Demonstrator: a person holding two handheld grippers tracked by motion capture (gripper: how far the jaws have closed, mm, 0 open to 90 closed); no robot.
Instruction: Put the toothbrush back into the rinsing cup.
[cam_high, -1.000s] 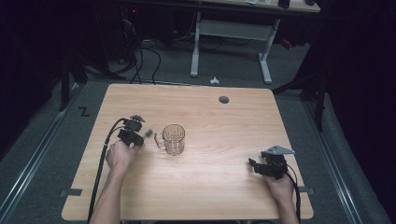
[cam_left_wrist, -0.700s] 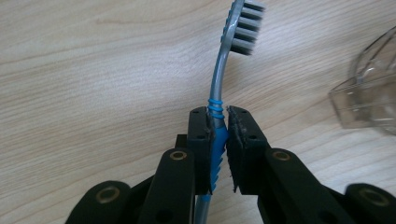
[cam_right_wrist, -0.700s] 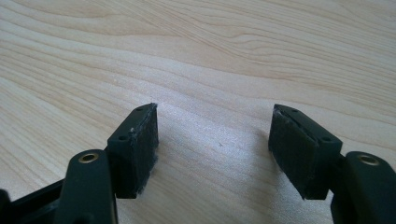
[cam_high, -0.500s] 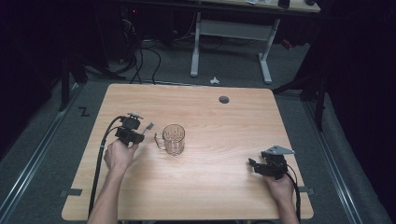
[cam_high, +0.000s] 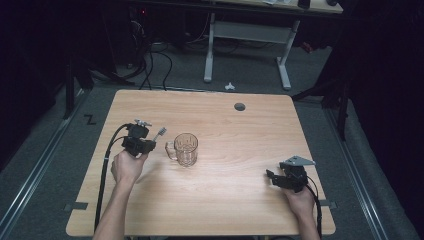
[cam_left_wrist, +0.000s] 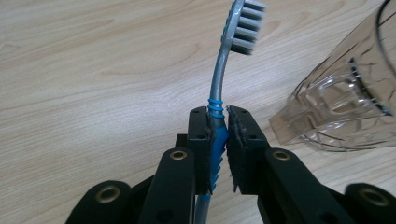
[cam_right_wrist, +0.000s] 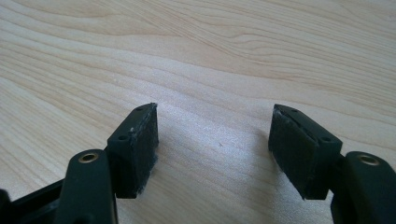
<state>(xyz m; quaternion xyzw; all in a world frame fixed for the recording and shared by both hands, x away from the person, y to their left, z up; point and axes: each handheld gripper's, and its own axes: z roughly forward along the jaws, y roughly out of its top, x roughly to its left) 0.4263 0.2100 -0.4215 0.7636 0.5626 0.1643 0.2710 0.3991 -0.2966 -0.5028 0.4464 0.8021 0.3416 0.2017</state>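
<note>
high view shows a wooden table (cam_high: 225, 200) under a lit patch, with dark floor around it and the legs of a white desk (cam_high: 245, 55) beyond its far edge. a small round hole (cam_high: 240, 106) sits in the tabletop near the far edge, right of centre.

a clear glass mug (cam_high: 185, 149) stands upright a little left of the table's middle, its handle turned to the left. in the left gripper view the same mug (cam_left_wrist: 345, 107) appears at the right edge, see-through, with the wood grain showing behind it.

the left gripper (cam_high: 145, 142) is held in the person's left hand (cam_high: 127, 167), just left of the mug and apart from it, raised above the table. its jaws are clenched on a toothbrush (cam_high: 159, 133), which sticks out toward the mug's handle. the left gripper view makes the grasp plain: the pads press on the blue ribbed part of the toothbrush (cam_left_wrist: 219, 100), and the grey neck curves up and away to the bristled head, which hangs over bare wood.

the right gripper (cam_high: 272, 176) lies low at the near right of the table, well apart from the mug, in the person's right hand (cam_high: 300, 202). its jaws are released, spread wide with just bare table between them in the right gripper view (cam_right_wrist: 212, 140).
</note>
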